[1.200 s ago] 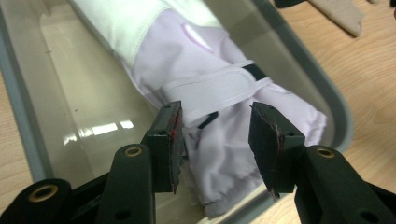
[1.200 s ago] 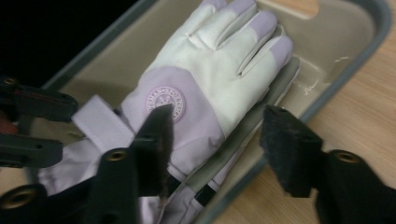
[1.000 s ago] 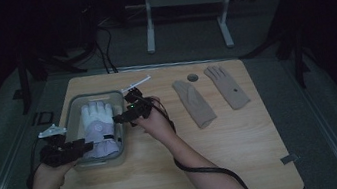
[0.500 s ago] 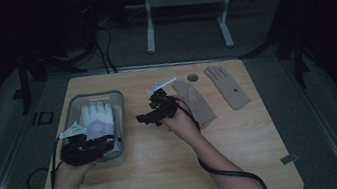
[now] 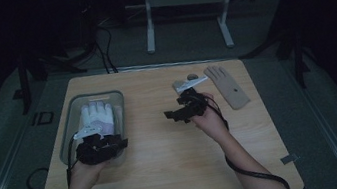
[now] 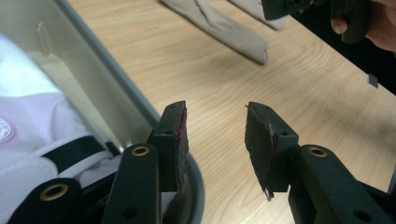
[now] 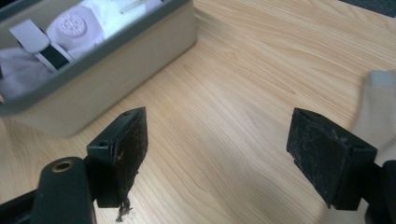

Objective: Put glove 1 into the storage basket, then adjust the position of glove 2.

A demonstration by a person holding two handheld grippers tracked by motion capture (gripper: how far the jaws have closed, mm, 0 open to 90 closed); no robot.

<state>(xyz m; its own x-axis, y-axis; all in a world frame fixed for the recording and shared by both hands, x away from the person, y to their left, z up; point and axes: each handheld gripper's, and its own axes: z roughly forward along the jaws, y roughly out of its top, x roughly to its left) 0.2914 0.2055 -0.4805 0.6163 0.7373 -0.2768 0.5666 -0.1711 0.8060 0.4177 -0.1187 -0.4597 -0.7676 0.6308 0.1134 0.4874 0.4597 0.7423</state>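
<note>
While nothing is held between them, the fingers [image 7: 123,154] of the right gripper [image 7: 224,158] are spread wide over bare wood, and the jaws have just been opening. In the high view, the right gripper [image 5: 185,109] is seen hovering over the middle of the table [image 5: 168,175], with 1 beige glove [image 5: 226,86] lying flat just beyond it, near the far right corner. A 2nd beige glove [image 6: 219,25] is seen in the left gripper view, lying on the wood. The left gripper [image 6: 215,140] is parted by a narrower gap with nothing in it; its jaws straddle the rim of the grey bin [image 6: 116,93], 1 pad over the inside. A white glove [image 5: 96,116] is lying inside the bin [image 5: 120,106], at the table's left side.
</note>
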